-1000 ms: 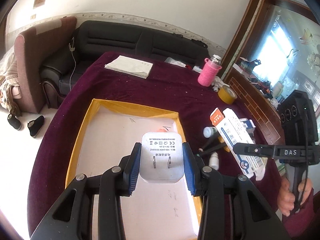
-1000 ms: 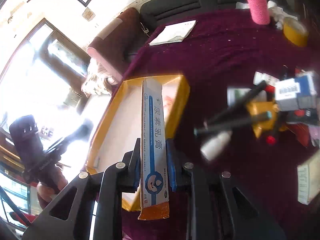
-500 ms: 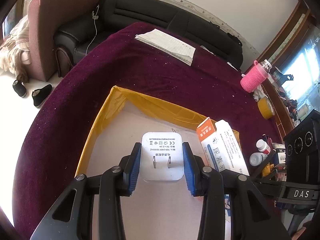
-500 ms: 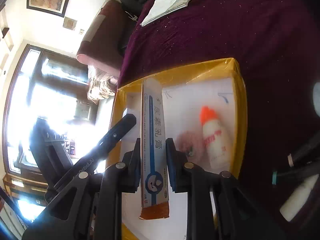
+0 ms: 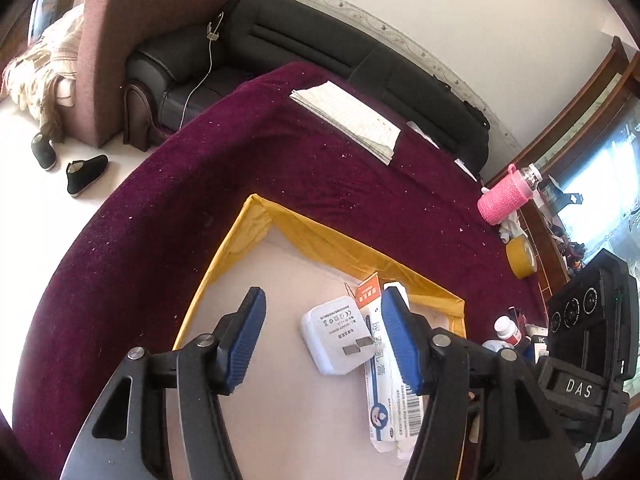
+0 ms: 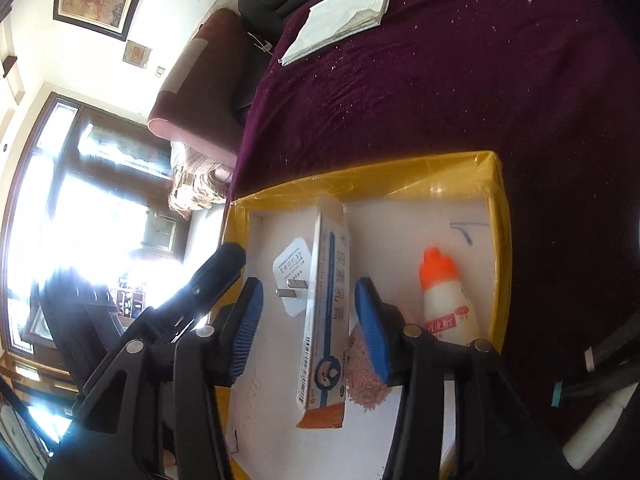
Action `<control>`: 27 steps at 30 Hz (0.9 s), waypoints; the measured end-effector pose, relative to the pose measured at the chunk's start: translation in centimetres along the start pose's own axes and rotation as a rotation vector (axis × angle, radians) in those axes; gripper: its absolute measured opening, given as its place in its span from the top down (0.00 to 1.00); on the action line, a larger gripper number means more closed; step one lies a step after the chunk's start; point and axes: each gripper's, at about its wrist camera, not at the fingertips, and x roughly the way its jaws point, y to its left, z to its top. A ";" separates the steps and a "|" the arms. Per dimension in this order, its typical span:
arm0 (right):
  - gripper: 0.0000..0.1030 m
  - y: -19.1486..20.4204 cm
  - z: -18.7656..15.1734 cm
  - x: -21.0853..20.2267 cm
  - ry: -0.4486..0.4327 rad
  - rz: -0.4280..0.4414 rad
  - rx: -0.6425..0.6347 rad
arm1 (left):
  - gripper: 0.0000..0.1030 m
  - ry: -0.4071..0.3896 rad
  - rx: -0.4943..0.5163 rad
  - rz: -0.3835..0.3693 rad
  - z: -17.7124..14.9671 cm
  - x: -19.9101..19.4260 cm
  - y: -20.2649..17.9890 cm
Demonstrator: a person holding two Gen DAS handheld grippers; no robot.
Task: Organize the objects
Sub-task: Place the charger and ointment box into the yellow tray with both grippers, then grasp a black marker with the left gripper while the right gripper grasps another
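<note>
A white plug charger (image 5: 334,336) lies prongs-up on the floor of the yellow-walled tray (image 5: 340,248). My left gripper (image 5: 323,292) hangs over it with its jaws opening, and the blue pads are clear of it. A white and blue ointment box (image 6: 326,300) with an orange end rests on its edge against the charger (image 6: 294,276). My right gripper (image 6: 307,284) straddles the box with its jaws opening, and neither pad presses on it. In the left wrist view the box (image 5: 384,364) lies just right of the charger.
An orange-capped bottle (image 6: 444,304) and a pink fluffy clump (image 6: 366,376) share the tray (image 6: 360,184). On the maroon cloth lie a notebook (image 5: 352,120), a pink-sleeved bottle (image 5: 504,200), a tape roll (image 5: 520,258), a pill bottle (image 5: 506,328) and markers (image 6: 600,384). A black sofa stands behind.
Both grippers have opened. The charger has dropped from the left pads onto the tray floor. The box has left the right pads and leans beside the charger.
</note>
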 end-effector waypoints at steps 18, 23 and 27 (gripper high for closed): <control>0.49 0.5 -4.0 0.5 0.133 0.121 0.027 | 0.43 -0.082 -0.117 0.045 -5.4 -3.1 3.0; 0.49 2.2 -2.8 1.5 0.079 -0.061 -0.057 | 0.39 -0.087 -0.087 0.059 -6.0 -3.4 2.7; 0.49 2.4 -0.6 1.4 0.026 -0.120 -0.051 | 0.39 -0.091 -0.086 0.061 -6.1 -3.5 2.8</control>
